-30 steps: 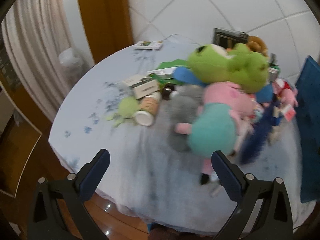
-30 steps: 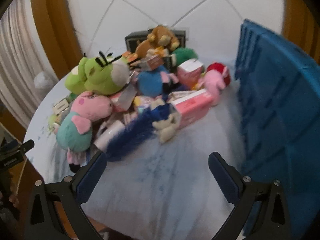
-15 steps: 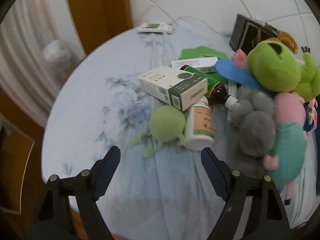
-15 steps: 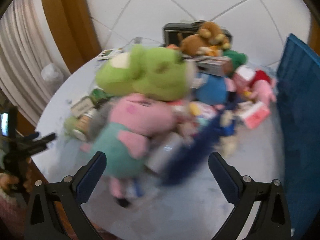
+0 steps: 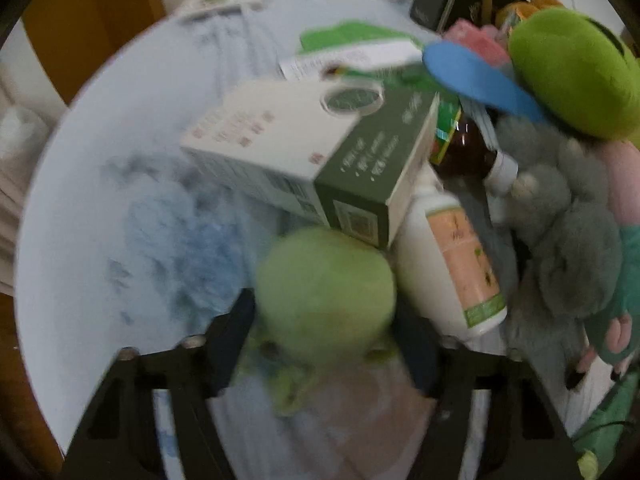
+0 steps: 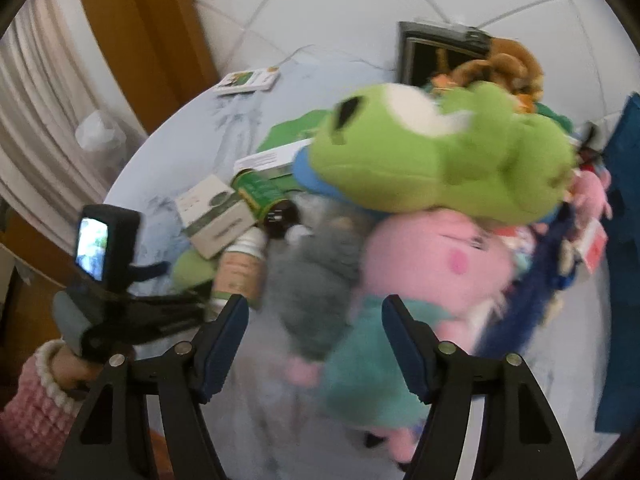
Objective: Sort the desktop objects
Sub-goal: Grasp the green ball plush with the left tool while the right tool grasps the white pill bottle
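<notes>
A small round green plush [image 5: 326,296] lies on the blue-patterned tablecloth [image 5: 100,200], against a white and green box [image 5: 304,148] and a white bottle with a pink label [image 5: 452,256]. My left gripper [image 5: 326,316] straddles this plush, its jaws closing and its pads right at the toy's sides; blur hides any squeeze. My right gripper [image 6: 316,332] hangs over a grey plush [image 6: 316,280] and a pink pig plush with a teal body [image 6: 432,256], its jaws closing with both toys below the gap. The left gripper [image 6: 160,304] also shows at the lower left.
A big green frog plush [image 6: 440,160] tops the pile. A brown bottle [image 5: 464,148], a dark box [image 6: 440,52] and a brown plush [image 6: 504,64] lie behind. A blue crate [image 6: 624,240] stands at the right. A hand in a pink sleeve [image 6: 36,396] holds the left gripper.
The left gripper dropped toward the small green plush, which now sits between narrower jaws. The right gripper swung left across the pile to the grey plush and pig, its jaws narrower too.
</notes>
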